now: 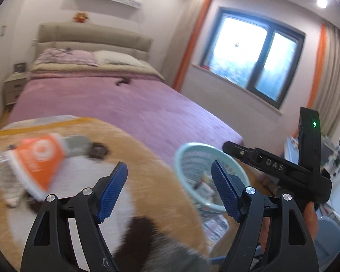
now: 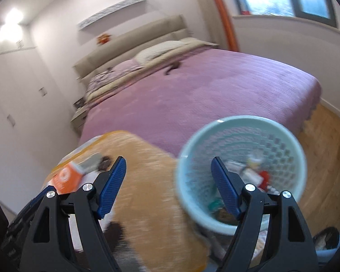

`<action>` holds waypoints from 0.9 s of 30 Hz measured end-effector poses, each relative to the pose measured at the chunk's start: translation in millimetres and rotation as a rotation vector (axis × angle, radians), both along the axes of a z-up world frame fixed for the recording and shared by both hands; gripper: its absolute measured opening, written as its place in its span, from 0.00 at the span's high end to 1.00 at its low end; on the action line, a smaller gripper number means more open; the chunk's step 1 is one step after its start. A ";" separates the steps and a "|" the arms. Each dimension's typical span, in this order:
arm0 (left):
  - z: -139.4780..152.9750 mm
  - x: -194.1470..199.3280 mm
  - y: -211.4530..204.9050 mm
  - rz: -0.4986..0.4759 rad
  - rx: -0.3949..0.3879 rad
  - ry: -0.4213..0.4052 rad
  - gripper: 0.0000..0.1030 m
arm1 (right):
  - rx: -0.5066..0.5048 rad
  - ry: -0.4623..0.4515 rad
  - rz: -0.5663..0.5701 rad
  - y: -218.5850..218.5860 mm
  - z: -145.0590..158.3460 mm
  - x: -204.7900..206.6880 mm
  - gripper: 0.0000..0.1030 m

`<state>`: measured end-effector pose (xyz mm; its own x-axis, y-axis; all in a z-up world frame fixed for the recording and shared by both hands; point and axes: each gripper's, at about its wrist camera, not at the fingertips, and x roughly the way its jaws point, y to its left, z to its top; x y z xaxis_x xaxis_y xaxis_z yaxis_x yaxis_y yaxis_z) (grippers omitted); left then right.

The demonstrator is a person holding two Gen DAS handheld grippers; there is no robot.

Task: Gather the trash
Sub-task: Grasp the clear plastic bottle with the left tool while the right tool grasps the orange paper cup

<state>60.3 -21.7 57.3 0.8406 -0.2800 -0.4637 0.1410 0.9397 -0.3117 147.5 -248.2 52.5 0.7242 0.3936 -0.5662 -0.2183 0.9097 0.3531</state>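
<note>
While both views were motion-blurred, each claw was clearly released: left gripper and right gripper both had jaws spread wide, nothing between them. Each had two blue ribbed pads on black arms. One orange wrapper lay ahead-left of the left gripper on the tan fuzzy blanket, well apart from the pads; a grey-and-dark piece sat just beside it. One round pale-green mesh bin stood ahead-right, behind the right gripper's right pad, with mixed scraps inside, count unreadable. One bed with purple cover lay beyond.
</note>
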 end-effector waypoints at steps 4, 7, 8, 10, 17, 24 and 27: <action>4.7 -25.3 59.0 0.130 0.023 -0.004 0.28 | -0.046 -0.037 0.132 67.2 10.1 -12.2 0.29; 6.4 -38.4 108.7 0.237 0.067 0.008 0.28 | -0.081 -0.056 0.213 115.0 11.2 -21.4 0.29; 6.3 -40.9 124.8 0.270 0.076 0.017 0.28 | -0.090 -0.056 0.243 131.6 11.1 -23.0 0.29; 4.1 -43.4 157.7 0.326 0.078 0.044 0.28 | -0.098 -0.045 0.285 162.8 8.3 -25.4 0.29; -16.7 -29.4 240.1 0.414 0.119 0.168 0.29 | -0.163 0.010 0.371 255.0 -21.1 -27.8 0.28; -35.3 -3.6 265.0 0.345 0.109 0.227 0.27 | -0.254 0.052 0.410 309.5 -53.2 -23.4 0.28; -46.0 9.1 270.4 0.309 0.121 0.259 0.27 | -0.290 0.064 0.403 318.6 -64.4 -19.2 0.28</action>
<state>69.4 248.7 11.3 0.7274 0.0371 -0.6852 -0.2222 0.9575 -0.1840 128.3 70.4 -11.9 0.5076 0.4547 -0.7319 -0.5587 0.8203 0.1222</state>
